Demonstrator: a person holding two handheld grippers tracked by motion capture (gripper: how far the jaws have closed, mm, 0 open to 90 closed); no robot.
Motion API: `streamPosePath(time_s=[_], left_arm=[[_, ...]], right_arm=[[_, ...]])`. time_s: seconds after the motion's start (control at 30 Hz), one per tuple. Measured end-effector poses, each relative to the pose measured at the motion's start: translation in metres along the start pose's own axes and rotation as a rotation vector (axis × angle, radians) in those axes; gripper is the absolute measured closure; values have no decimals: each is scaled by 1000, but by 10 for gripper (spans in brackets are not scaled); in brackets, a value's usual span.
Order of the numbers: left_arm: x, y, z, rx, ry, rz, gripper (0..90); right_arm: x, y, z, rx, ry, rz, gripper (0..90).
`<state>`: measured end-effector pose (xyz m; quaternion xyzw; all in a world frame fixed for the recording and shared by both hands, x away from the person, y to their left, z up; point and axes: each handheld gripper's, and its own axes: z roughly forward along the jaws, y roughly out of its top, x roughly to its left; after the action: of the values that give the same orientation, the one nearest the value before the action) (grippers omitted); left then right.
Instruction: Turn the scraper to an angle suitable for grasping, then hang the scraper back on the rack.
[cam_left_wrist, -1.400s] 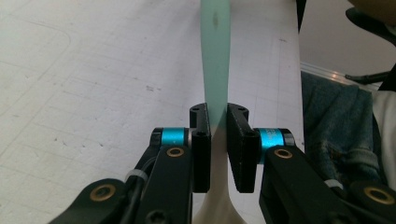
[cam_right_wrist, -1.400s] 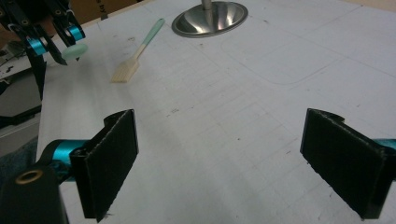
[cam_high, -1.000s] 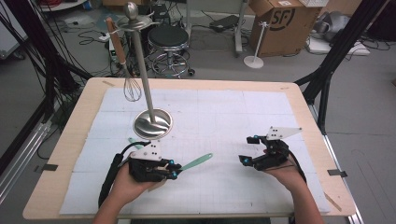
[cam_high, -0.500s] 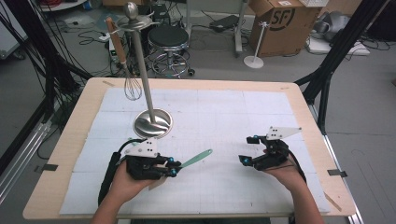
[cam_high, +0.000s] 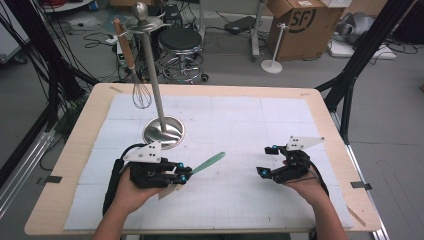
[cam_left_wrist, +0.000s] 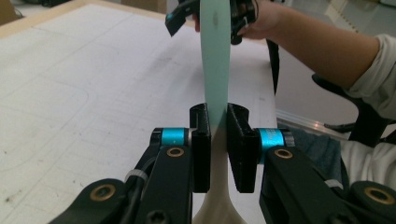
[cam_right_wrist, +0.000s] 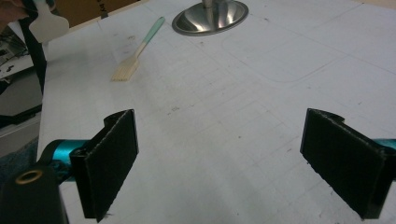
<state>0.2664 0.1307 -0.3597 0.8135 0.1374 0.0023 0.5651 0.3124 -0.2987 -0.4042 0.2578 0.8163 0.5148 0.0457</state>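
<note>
Jutting from the left gripper (cam_high: 184, 173): clamped mint-handled spatula (cam_high: 207, 162).

The pale green-handled cream spatula (cam_left_wrist: 215, 70) is cut off at the left gripper view's bottom edge (its blade mostly unseen). In the high view the left gripper (cam_high: 182, 174) hides its blade.

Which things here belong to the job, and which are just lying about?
In the job: spatula, clamped in left tongs; probably the stand, with whisk hung.
Lying about: brush, stool, box; right tongs open, idle.
</note>
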Motion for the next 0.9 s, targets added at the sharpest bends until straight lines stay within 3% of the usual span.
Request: streamPosePath(time_s=[0.13,0.37,0.9], left_arm=[[1,3,-5,-28,2,-5,805],[1,3,-8,-26,15,0,805],[4,3,-14,-71,20,-14,805]], right_arm=[[0,0,0,-5,-2,-4,111],[0,0,1,-3,1,-2,111],[0,0,0,-3,-3,0,111]])
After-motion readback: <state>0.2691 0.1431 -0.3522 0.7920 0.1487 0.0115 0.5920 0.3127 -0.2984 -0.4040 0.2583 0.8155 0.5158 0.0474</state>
